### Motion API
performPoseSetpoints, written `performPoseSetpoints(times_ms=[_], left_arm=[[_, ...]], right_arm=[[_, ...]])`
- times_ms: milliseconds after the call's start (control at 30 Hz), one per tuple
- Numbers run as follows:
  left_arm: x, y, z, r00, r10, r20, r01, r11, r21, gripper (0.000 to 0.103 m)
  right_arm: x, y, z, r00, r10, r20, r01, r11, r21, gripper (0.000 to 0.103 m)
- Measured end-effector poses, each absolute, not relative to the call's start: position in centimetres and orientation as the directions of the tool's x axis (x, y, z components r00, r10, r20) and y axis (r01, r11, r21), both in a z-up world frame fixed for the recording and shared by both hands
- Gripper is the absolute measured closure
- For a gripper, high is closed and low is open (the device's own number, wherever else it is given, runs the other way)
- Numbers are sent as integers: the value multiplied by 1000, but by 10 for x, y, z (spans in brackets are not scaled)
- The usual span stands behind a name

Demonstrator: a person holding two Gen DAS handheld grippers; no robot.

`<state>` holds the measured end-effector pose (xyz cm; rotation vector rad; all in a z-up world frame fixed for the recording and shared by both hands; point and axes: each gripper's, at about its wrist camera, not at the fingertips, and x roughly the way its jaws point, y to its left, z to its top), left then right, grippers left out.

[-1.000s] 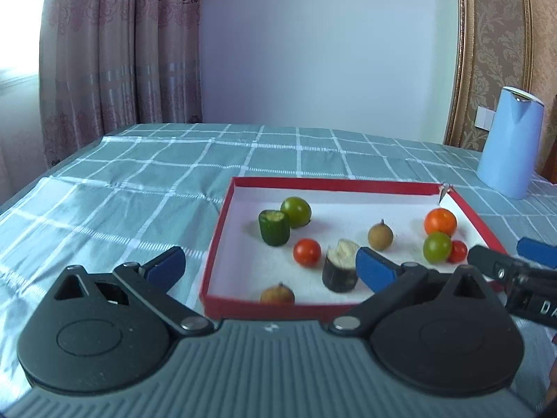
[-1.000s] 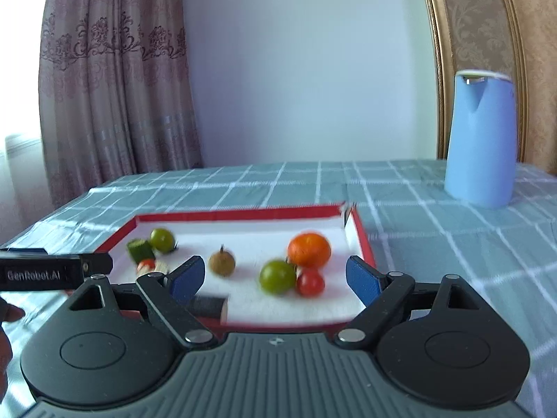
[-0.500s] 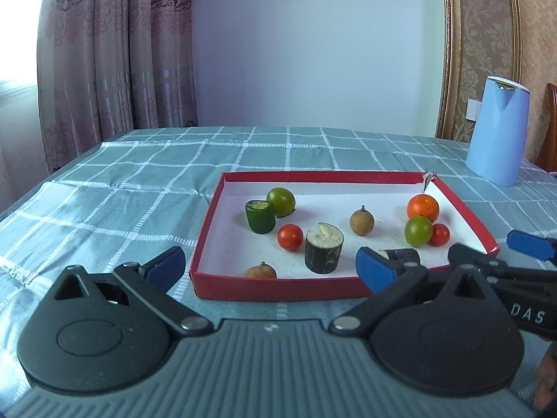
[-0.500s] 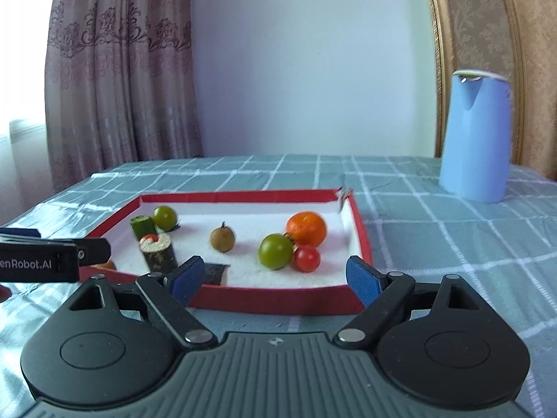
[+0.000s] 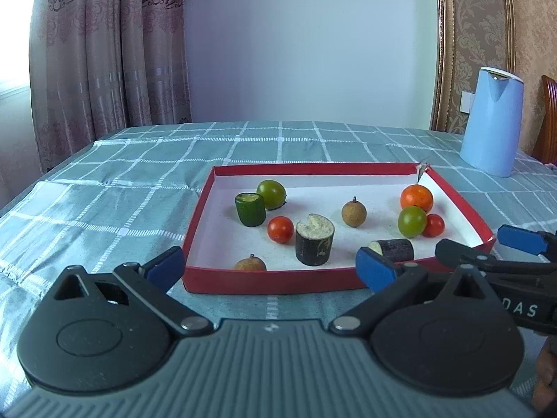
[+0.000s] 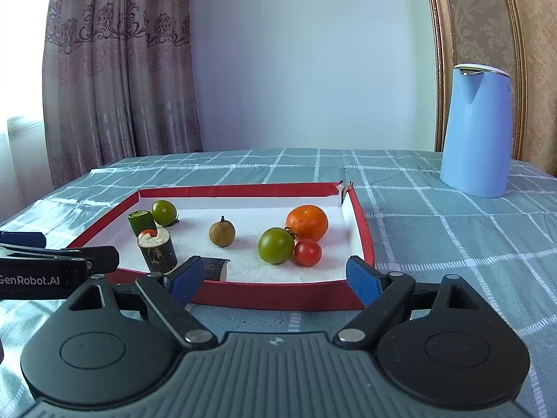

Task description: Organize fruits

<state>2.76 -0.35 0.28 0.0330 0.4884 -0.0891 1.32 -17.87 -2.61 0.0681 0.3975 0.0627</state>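
Note:
A red-rimmed white tray (image 5: 264, 281) (image 6: 278, 296) lies on the checked cloth and holds the produce: an orange (image 5: 416, 198) (image 6: 307, 222), green tomatoes (image 5: 412, 221) (image 5: 271, 189) (image 6: 276, 245), red cherry tomatoes (image 5: 280, 229) (image 6: 307, 252), brown longans (image 5: 353, 213) (image 6: 222, 232), a green cucumber piece (image 5: 250, 209) and dark cane pieces (image 5: 314, 239) (image 6: 157, 250). My left gripper (image 5: 269, 267) is open and empty, just short of the tray's near rim. My right gripper (image 6: 275, 278) is open and empty at the same rim, further right. Each gripper shows at the edge of the other's view.
A light blue jug (image 5: 491, 122) (image 6: 476, 131) stands on the table at the far right. Curtains (image 5: 104, 52) hang behind the table's far left. A gold frame (image 6: 442, 52) stands by the wall, behind the jug.
Both grippers have drawn back toward me from over the tray to just before its near rim. The fruits have not moved.

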Motion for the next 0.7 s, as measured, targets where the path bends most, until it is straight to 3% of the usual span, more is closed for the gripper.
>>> performPoseSetpoints(times_ms=[700], left_arm=[[16, -1, 6, 889, -120, -441, 130, 991, -6, 0]], right_arm=[[14, -178, -27, 921, 71, -383, -46, 996, 76, 14]])
